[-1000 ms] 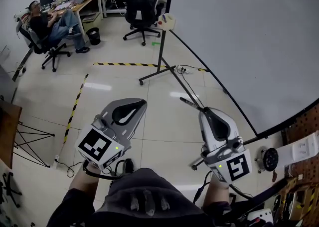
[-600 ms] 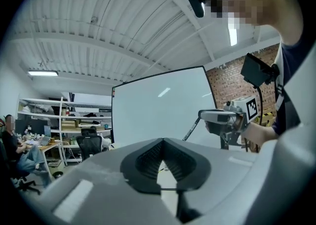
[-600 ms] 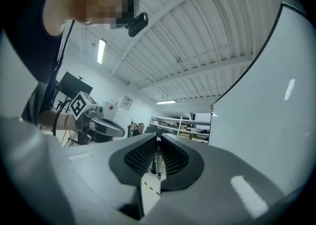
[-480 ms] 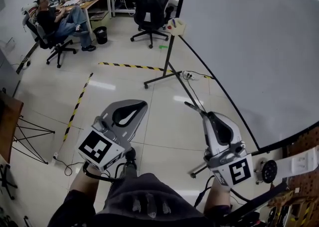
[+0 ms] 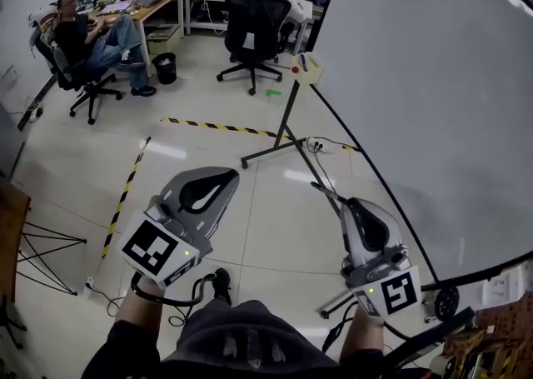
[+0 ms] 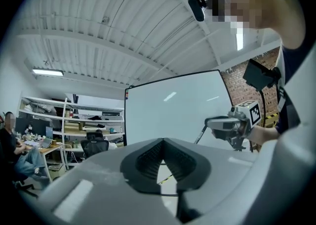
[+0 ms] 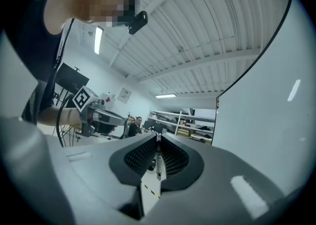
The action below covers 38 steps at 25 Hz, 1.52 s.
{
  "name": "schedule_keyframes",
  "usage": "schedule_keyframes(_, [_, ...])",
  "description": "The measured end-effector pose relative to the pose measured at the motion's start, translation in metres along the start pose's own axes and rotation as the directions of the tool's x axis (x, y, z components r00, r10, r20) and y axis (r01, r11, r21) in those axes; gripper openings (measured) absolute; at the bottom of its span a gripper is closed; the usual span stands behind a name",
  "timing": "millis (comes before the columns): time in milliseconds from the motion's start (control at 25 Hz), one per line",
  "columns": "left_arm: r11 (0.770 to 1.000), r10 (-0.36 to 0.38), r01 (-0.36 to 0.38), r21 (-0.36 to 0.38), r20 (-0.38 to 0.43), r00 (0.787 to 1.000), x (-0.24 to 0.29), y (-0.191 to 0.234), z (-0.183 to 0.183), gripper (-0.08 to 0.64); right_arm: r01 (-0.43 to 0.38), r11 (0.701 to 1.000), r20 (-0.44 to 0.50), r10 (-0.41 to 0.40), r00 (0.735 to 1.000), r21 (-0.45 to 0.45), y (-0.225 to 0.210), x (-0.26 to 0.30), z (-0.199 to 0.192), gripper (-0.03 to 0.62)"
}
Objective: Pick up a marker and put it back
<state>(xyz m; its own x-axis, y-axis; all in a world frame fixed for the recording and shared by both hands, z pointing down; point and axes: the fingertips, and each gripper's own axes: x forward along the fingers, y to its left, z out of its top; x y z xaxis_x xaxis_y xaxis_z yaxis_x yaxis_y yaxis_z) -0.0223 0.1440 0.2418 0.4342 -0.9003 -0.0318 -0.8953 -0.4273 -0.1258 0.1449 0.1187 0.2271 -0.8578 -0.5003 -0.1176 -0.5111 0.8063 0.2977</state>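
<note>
My right gripper (image 5: 344, 203) is shut on a dark marker (image 5: 326, 193), whose end sticks out forward and left of the jaw tips. In the right gripper view the marker (image 7: 158, 162) stands pinched between the ribbed pads (image 7: 174, 158). My left gripper (image 5: 226, 176) is shut with nothing in it; its tips (image 6: 163, 141) meet. A small beige marker box (image 5: 310, 68) with a blue and a red marker in it hangs at the whiteboard's far end, well ahead of both grippers. The left gripper view shows the right gripper (image 6: 228, 124) holding the marker (image 6: 201, 135).
A large whiteboard (image 5: 441, 94) fills the right side; its dark stand foot (image 5: 271, 148) crosses the floor ahead. Yellow-black tape (image 5: 218, 127) marks the tiles. A power strip (image 5: 315, 146) lies by the stand. Office chairs (image 5: 256, 29), a bin (image 5: 165, 67) and seated people (image 5: 92, 36) are farther back.
The person has walked forward along the whiteboard with both grippers held out in front. The marker box and the stand foot are now nearer. Neither gripper's jaws changed.
</note>
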Motion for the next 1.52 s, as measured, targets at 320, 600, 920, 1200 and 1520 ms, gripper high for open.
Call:
schedule_keyframes(320, [1.0,-0.028,0.028,0.005,-0.005,1.0,0.037,0.095,-0.015,0.006,0.043,0.999,-0.017,-0.043,0.999,-0.032,-0.028,0.095,-0.014,0.029])
schedule_keyframes(600, [0.999,-0.051,0.05,-0.014,-0.013,0.999,0.079,0.139,-0.023,0.006,0.061,0.997,-0.024,-0.062,0.998,-0.041,-0.064,0.144,-0.021,0.029])
schedule_keyframes(920, [0.999,-0.035,0.035,-0.011,0.0,0.999,0.168,0.174,-0.038,0.006,0.045,0.999,0.005,-0.045,0.999,0.005,-0.143,0.197,-0.066,0.029])
schedule_keyframes(1200, [1.0,0.013,-0.013,-0.014,-0.033,0.999,0.262,0.204,-0.05,0.006,-0.015,0.997,0.023,0.014,1.0,0.071,-0.224,0.246,-0.11,0.029])
schedule_keyframes(1520, [0.999,0.043,-0.044,-0.015,-0.064,0.997,0.312,0.248,-0.067,0.006,-0.082,0.994,0.002,0.082,0.997,0.078,-0.26,0.302,-0.137,0.029])
